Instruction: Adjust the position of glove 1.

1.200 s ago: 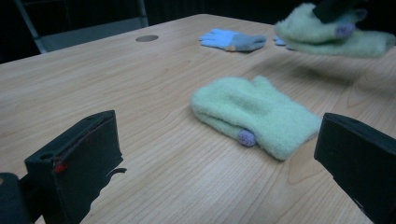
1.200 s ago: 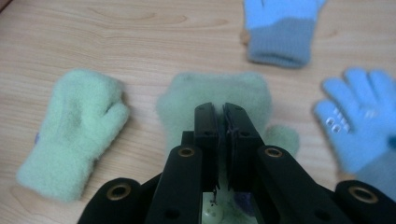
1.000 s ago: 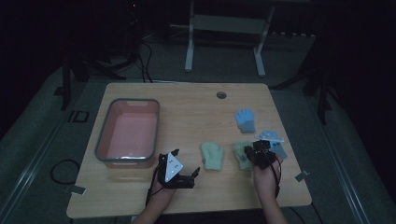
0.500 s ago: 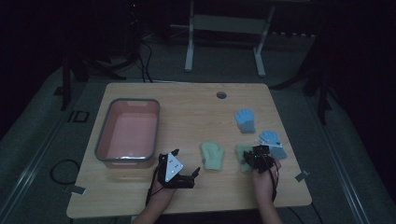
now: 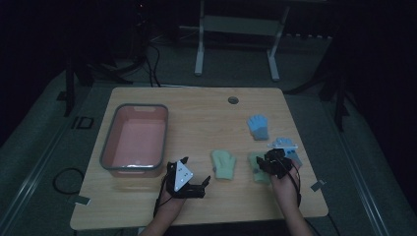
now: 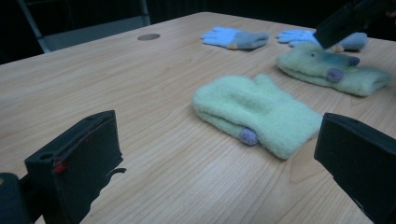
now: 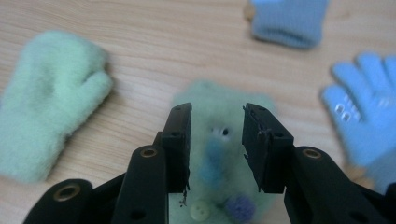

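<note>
On the table (image 5: 206, 118): tub (image 5: 135, 140) at the left. Right of the tub, first mitten (image 5: 223, 163), lying flat. Just right of that, second mitten (image 5: 256, 167), with the right gripper (image 5: 273, 162) over it. Behind the second mitten, one glove (image 5: 258, 127) farther back, another glove (image 5: 286, 146) near the right edge. Left gripper (image 5: 194, 184) in front of the tub, near the front edge, left of the first mitten.

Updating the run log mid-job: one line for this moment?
right gripper: jaws just opening above decorated green mitten | left gripper: open, idle near plain green mitten
</note>
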Demonstrator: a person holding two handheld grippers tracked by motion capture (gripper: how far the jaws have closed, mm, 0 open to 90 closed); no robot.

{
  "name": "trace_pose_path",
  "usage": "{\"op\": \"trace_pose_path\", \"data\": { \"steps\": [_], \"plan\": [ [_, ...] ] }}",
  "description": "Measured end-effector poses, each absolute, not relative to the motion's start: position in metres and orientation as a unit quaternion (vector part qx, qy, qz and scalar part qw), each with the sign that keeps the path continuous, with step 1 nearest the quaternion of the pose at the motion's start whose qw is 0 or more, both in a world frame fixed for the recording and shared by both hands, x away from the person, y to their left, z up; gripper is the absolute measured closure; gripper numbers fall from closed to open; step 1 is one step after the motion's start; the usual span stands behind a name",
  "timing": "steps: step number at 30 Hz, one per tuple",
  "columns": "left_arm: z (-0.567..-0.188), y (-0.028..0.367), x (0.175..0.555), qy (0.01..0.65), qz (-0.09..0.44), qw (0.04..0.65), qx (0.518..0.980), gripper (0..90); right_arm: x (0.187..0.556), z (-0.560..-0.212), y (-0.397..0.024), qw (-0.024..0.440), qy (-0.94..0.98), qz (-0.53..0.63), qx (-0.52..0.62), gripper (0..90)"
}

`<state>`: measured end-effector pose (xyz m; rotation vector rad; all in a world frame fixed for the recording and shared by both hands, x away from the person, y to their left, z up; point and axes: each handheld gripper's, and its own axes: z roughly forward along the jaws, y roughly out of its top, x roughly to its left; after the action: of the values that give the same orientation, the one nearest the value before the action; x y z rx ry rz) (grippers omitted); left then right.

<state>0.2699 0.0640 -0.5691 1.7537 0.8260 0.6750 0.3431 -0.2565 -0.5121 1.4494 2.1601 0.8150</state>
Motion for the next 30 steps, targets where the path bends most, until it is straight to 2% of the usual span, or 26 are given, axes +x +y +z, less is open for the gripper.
{"op": "trace_pose_path", "data": {
  "steps": [3, 10, 21, 25, 30],
  "plan": [
    [-0.569, 0.064, 0.27, 0.344, 0.281, 0.519, 0.731, 0.6, 0.346, -0.505, -0.262, 0.211, 0.792, 0.296, 0.491, 62.3],
    [-0.569, 0.064, 0.27, 0.345, 0.282, 0.517, 0.73, 0.6, 0.353, -0.497, -0.285, 0.174, 0.829, 0.329, 0.418, 61.7],
    [-0.569, 0.063, 0.27, 0.343, 0.284, 0.516, 0.732, 0.6, 0.35, -0.521, -0.297, 0.14, 0.857, 0.326, 0.374, 61.7],
    [-0.569, 0.064, 0.27, 0.342, 0.283, 0.517, 0.732, 0.6, 0.349, -0.535, -0.291, 0.141, 0.864, 0.311, 0.37, 61.7],
    [-0.569, 0.064, 0.27, 0.343, 0.282, 0.518, 0.731, 0.6, 0.345, -0.542, -0.289, 0.16, 0.869, 0.304, 0.355, 66.1]
  ]
}}
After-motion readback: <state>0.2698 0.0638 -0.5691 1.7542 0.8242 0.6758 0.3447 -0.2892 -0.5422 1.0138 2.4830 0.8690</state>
